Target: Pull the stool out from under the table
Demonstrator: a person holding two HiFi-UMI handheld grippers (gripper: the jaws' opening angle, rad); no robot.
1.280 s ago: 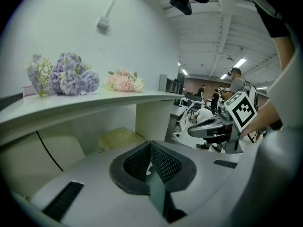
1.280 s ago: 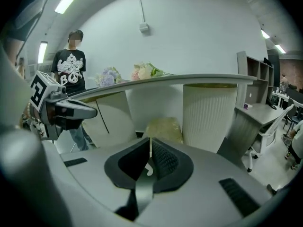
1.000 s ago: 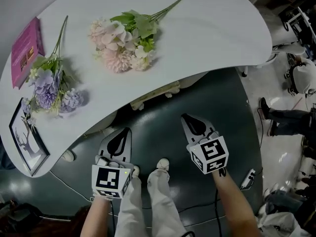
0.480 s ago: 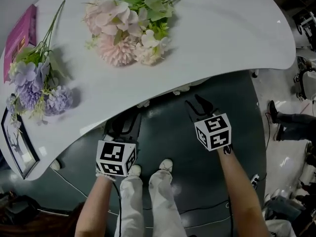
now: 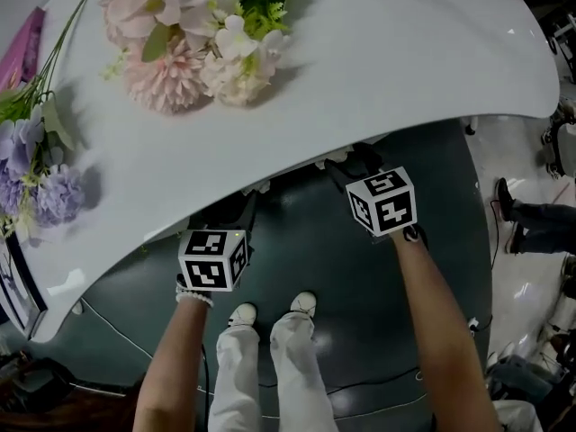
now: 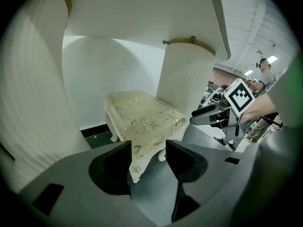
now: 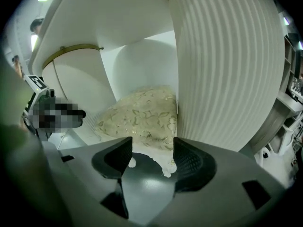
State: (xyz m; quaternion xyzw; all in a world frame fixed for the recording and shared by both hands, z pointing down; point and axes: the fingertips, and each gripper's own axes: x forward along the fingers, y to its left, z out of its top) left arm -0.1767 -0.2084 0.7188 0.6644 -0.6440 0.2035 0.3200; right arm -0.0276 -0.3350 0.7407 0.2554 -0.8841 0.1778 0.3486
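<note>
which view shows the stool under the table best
Left gripper view: the cream floral-cushioned stool shows seat and legs. Right gripper view: a ribbed column cuts it off. Head view: the white tabletop mostly hides it.

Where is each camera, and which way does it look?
Head view: on the person's head, looking down: white table, arms, legs.
Left gripper view: on the left hand-held gripper, facing the stool; jaws opening, empty.
Right gripper view: on the right hand-held gripper, facing that stool; jaws opening, empty.
Gripper views share the stool.
</note>
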